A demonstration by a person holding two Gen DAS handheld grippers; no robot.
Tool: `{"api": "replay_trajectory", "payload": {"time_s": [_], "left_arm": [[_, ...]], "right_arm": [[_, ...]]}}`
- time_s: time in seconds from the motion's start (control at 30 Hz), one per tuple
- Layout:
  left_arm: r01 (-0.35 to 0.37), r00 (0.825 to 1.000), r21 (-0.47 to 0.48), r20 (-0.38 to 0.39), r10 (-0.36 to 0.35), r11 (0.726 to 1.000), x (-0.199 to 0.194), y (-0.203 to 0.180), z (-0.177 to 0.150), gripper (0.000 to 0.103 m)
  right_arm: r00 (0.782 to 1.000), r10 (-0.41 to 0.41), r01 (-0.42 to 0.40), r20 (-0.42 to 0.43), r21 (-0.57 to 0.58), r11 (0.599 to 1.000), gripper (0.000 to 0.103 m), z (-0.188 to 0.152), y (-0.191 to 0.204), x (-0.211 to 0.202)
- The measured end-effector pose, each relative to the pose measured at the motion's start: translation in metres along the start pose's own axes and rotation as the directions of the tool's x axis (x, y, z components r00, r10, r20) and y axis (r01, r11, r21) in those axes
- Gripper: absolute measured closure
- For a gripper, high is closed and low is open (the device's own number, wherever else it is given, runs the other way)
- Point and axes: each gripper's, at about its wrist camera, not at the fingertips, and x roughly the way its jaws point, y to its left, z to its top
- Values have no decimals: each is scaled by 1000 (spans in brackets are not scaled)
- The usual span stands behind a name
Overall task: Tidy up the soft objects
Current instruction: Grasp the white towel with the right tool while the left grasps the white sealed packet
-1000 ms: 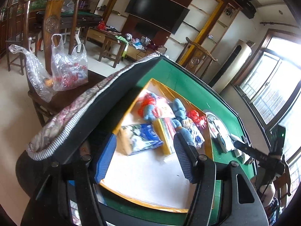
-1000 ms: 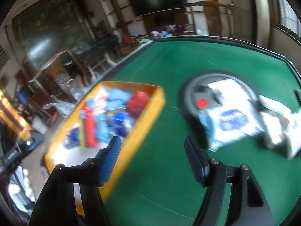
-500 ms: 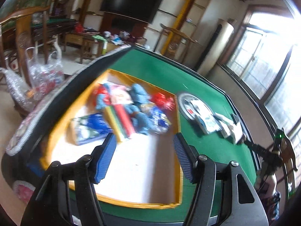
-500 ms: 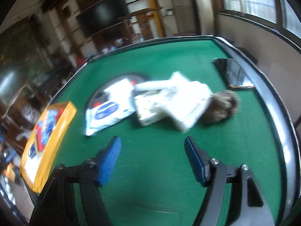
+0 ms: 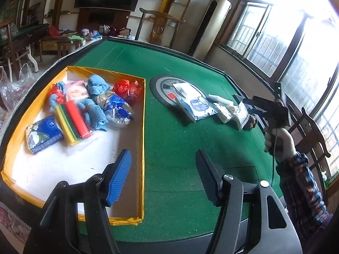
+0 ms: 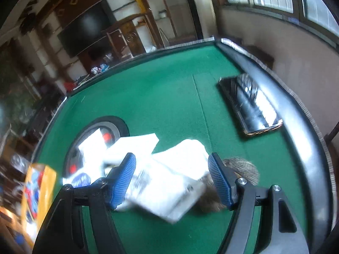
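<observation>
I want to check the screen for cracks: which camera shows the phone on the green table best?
The right wrist view: the phone lies face up near the table's padded rim, whole and unobstructed, its glass reflecting the window. In the left wrist view it is mostly hidden behind the right gripper, so only a dark sliver may show.

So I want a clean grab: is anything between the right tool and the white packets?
Nothing visible. The right tool hangs open over the white packets, jaws on either side. A brown furry thing lies against their right edge.
</observation>
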Motion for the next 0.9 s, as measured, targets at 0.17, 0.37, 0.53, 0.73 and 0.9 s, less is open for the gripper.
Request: {"api": "replay_trajectory", "payload": {"time_s": [0.17,0.37,0.53,0.73,0.9], "left_arm": [[-6,1000,-5,18,6,1000,-3,6,1,41],[54,998,-14,-33,-54,998,15,4,-1,41],[81,995,36,-69,-78,996,22,-14,-6,41],[87,993,29,-76,-85,996,25,-18,-7,41],[92,991,23,-96,-89,996,30,-21,-8,41]], "right_arm": [[960,239,-239,-148,17,971,36,-23,18,14],[716,542,-623,-440,-52,780,36,-104,81,-14],[833,486,-535,-264,-167,828,36,-95,73,-64],[994,105,-106,-28,-61,992,29,-58,9,-60],[990,120,-122,-80,-28,992,29,-60,15,-37]]}}
